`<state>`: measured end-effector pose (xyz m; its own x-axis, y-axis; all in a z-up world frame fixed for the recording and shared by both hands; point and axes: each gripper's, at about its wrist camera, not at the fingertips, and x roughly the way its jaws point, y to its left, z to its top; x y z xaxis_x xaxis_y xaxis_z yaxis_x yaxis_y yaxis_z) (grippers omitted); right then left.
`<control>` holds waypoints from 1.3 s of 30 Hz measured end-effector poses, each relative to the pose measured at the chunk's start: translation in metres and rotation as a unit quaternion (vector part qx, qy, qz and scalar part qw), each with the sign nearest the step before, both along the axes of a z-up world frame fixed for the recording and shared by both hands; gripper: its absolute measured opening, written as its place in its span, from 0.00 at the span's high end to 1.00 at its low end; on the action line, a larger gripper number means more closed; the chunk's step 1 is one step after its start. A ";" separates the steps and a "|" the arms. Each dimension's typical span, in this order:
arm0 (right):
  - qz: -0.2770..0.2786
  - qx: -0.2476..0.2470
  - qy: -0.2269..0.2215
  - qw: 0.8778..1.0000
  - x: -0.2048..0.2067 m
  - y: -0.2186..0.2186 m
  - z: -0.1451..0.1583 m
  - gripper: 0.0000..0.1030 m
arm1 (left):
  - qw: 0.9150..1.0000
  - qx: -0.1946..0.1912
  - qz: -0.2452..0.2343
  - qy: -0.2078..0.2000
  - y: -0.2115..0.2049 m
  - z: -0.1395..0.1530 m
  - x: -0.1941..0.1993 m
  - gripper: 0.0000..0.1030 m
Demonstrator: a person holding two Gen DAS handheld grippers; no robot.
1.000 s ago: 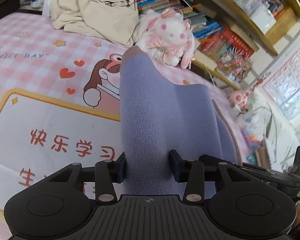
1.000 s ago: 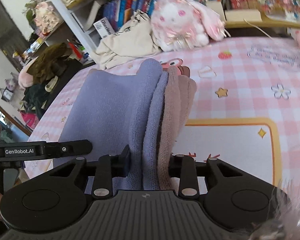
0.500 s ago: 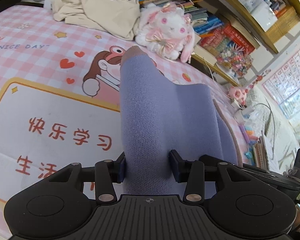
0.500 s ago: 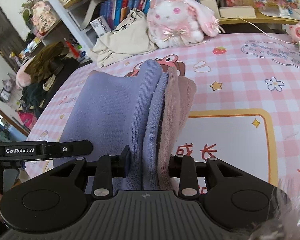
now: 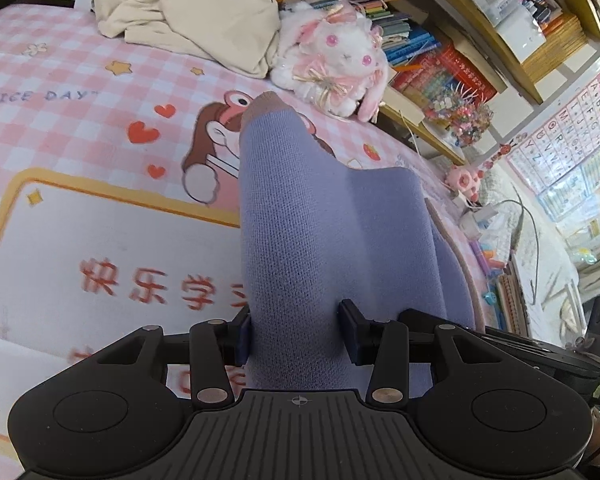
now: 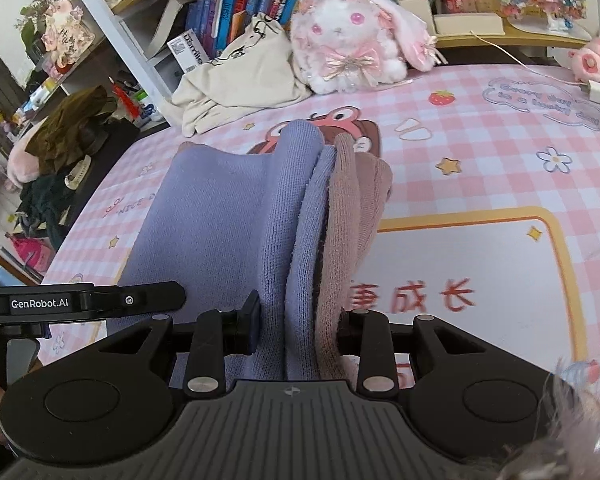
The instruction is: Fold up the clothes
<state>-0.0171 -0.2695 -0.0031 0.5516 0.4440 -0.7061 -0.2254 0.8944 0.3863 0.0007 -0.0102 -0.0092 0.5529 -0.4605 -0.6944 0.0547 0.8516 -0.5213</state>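
Both grippers pinch the knit (image 5: pixel 324 240), held up over the mat (image 5: pixel 80 224). The left gripper (image 5: pixel 295 332) has its jaws clamped on one lilac fold. The right gripper (image 6: pixel 296 326) squeezes bunched lilac and mauve layers. Its lower part is hidden behind the grippers.

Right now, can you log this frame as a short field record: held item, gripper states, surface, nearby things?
held item: purple knit garment with a brown layer, bunched
left hand-held gripper: shut on the garment
right hand-held gripper: shut on the garment's purple and brown folds
surface: pink checked table cover
nearby: beige garment, crumpled; white plush rabbit by the bookshelf
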 end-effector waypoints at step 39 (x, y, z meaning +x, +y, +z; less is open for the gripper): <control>0.005 -0.050 -0.002 0.999 0.136 0.150 0.006 0.72 | 0.998 -0.051 -0.030 0.013 0.140 -0.018 0.135 0.59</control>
<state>0.1188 -0.1199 0.0025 0.5501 0.3767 -0.7453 -0.2368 0.9262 0.2933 0.1354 0.1300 -0.0272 0.5050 -0.5621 -0.6550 0.0902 0.7891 -0.6076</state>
